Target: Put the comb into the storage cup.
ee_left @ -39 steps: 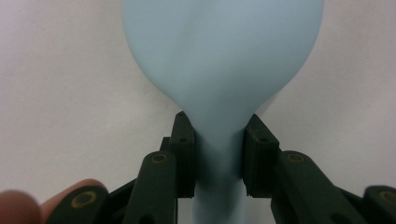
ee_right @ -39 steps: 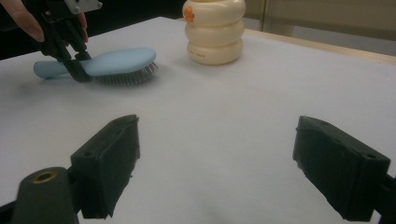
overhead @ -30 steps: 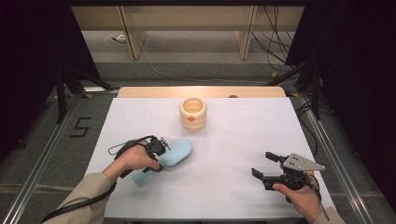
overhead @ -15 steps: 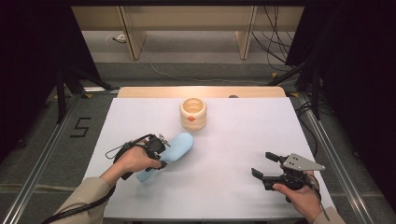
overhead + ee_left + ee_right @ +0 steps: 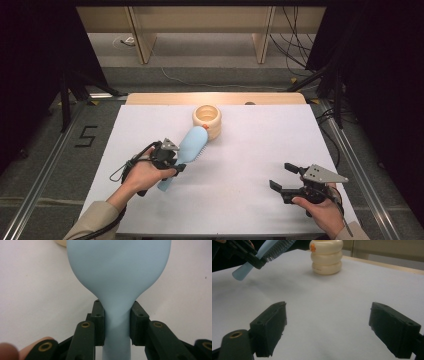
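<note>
A light blue hairbrush (image 5: 188, 148) hangs above the white table, bristles down, its head pointing toward a cream ribbed holder (image 5: 207, 120) at the back middle. My left gripper (image 5: 175, 162) is shut on the brush's neck. In the left gripper view the jaws pinch the narrow neck of the brush (image 5: 117, 285) from both sides. My right gripper (image 5: 284, 178) stands open and holds nothing near the front right. The right gripper view shows its own jaws wide apart, with the brush (image 5: 263, 253) lifted at far left and the holder (image 5: 326, 257) beyond.
The white tabletop (image 5: 250, 155) spreads between the two hands. A wooden strip (image 5: 215, 98) runs along its far edge. Metal rails, cables and dark stands flank the table on the floor.
My left gripper has lifted the brush and carried it forward and right, so its head now reaches the holder. The right gripper has stayed put.
</note>
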Tool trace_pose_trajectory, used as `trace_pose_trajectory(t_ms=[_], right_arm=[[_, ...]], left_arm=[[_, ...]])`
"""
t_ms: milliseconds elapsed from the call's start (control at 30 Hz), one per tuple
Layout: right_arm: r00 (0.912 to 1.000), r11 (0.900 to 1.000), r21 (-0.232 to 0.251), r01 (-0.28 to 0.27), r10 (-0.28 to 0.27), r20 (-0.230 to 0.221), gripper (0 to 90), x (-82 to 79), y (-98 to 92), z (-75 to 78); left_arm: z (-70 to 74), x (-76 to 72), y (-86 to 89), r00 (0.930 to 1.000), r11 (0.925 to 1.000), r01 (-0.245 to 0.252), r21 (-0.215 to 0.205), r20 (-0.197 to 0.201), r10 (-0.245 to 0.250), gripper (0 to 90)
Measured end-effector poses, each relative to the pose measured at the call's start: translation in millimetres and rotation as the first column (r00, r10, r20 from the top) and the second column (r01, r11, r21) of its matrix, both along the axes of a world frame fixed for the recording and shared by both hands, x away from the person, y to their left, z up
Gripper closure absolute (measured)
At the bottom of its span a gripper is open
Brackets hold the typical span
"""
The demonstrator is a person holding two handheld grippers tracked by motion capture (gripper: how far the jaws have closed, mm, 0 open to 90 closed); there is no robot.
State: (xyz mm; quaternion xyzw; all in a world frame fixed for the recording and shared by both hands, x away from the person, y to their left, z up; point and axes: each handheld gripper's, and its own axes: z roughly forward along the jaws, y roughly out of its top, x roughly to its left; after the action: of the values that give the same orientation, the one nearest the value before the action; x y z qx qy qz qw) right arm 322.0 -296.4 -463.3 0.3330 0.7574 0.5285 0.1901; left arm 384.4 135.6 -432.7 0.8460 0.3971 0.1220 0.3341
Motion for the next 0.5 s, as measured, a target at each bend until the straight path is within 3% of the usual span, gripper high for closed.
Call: trace_pose_trajectory(t_ms=[167,500], right_arm=[[1.0000,1.000,0.001,0.000,0.000,-0.001,15.6,0.2,0.2,-0.2],[0.9999,1.000,0.000,0.007,-0.007,0.011,15.4,0.2,0.4,-0.1]], left_arm=[[-0.8,-4.4,0.8,0.9977,0.9975,-0.036,-0.060,0.055,0.039,69.6],[-4.0,-11.3,-1.9,0.9885,0.9815,-0.083,-0.173,0.111,0.103,69.6]])
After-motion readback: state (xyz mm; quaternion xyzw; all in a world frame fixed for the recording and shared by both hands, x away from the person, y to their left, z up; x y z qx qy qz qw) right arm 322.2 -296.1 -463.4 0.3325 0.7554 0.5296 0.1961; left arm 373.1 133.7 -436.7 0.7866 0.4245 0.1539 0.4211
